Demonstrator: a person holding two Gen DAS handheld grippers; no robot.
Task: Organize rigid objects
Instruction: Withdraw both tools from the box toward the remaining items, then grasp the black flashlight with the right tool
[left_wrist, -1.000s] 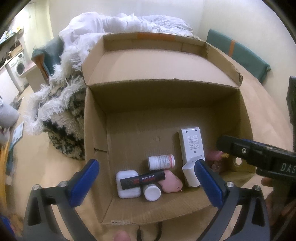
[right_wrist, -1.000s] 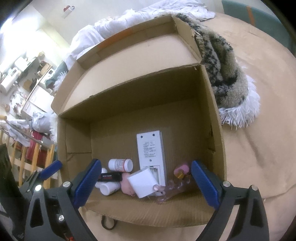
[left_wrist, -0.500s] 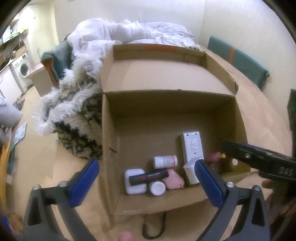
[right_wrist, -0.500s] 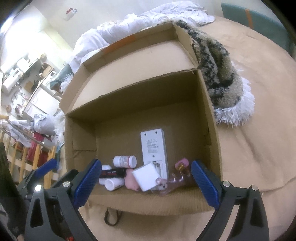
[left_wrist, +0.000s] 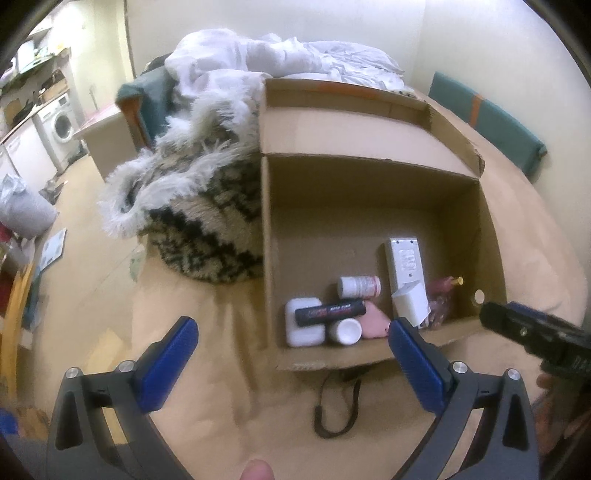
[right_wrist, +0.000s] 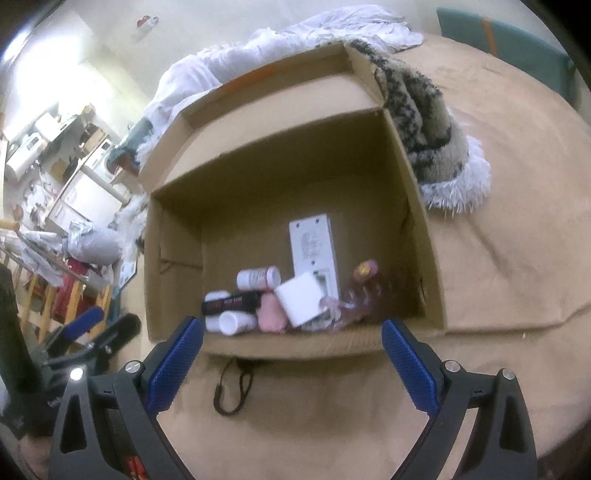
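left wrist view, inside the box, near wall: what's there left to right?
white case → black tube lying across it → white bottle → pink item → white cube → clear wrapped pink thing

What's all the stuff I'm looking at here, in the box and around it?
cardboard box: one, brown, open, lying on the tan cover
remote: one, white, flat in the box, back side up
pill bottles: two, white, on their sides in the box
black tube: one, black with red print, across a white case
white case: one, white, near front left corner of the box
white cube: one, leaning on the remote's near end
pink item: one, beside the bottles
black cord loop: one, on the cover before the box
fluffy blanket: one, black and cream, beside the box
left gripper: blue pads, open, empty
right gripper: blue pads, open, empty
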